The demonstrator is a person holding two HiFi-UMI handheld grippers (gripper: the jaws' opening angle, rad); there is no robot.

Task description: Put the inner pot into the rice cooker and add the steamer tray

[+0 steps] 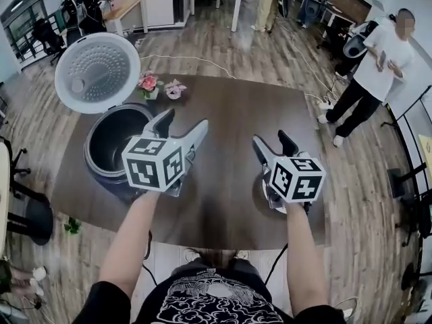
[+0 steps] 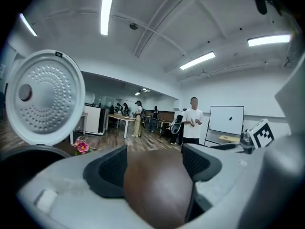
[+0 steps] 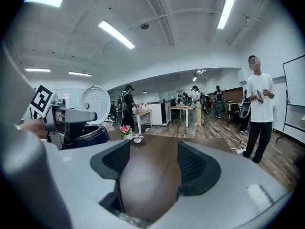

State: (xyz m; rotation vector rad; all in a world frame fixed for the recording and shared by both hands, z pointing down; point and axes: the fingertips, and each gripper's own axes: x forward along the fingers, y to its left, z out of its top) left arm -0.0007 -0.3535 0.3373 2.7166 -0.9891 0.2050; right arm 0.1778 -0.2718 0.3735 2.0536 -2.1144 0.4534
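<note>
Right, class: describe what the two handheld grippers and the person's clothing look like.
Both the left gripper and right gripper are pale grey plastic, with two tapering fingers lined with dark ridged pads. Each carries a white cube printed with black square markers. The person wears a black short-sleeved T-shirt with a white swirl print.

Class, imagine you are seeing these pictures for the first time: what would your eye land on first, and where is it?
The marker cubes of the left gripper and right gripper fill the middle of the head view, both with jaws apart and empty over the dark table. At the table's left the rice cooker stands open, its white dotted lid raised above it.
</note>
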